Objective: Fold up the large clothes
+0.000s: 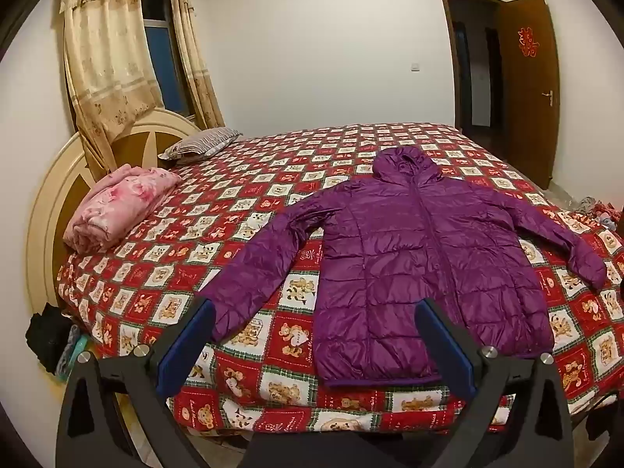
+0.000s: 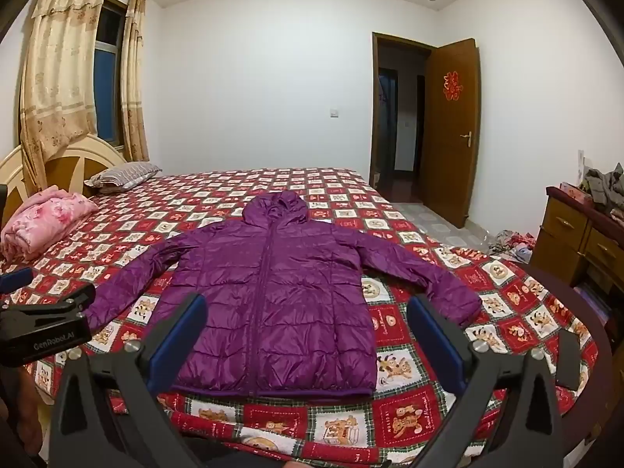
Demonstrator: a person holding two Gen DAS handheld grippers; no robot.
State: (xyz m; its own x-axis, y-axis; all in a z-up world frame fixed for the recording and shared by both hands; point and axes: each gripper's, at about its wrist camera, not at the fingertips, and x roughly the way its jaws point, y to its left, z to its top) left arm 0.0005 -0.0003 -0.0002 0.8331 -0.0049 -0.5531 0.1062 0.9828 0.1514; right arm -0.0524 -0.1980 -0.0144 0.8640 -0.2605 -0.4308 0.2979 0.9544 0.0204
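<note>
A purple hooded puffer jacket point(image 1: 413, 257) lies flat and face up on the bed, zipped, hood away from me, both sleeves spread out; it also shows in the right wrist view point(image 2: 280, 292). My left gripper point(image 1: 316, 312) is open and empty, held above the near bed edge over the jacket's hem and left sleeve cuff. My right gripper point(image 2: 308, 308) is open and empty, held above the jacket's lower half. The left gripper's body point(image 2: 43, 323) shows at the left edge of the right wrist view.
The bed point(image 2: 409, 425) has a red and white bear-patterned cover. A folded pink blanket point(image 1: 117, 206) and a striped pillow point(image 1: 199, 144) lie by the headboard. A wooden dresser point(image 2: 577, 234) stands right, an open door point(image 2: 452, 124) beyond, clothes on the floor point(image 2: 511, 241).
</note>
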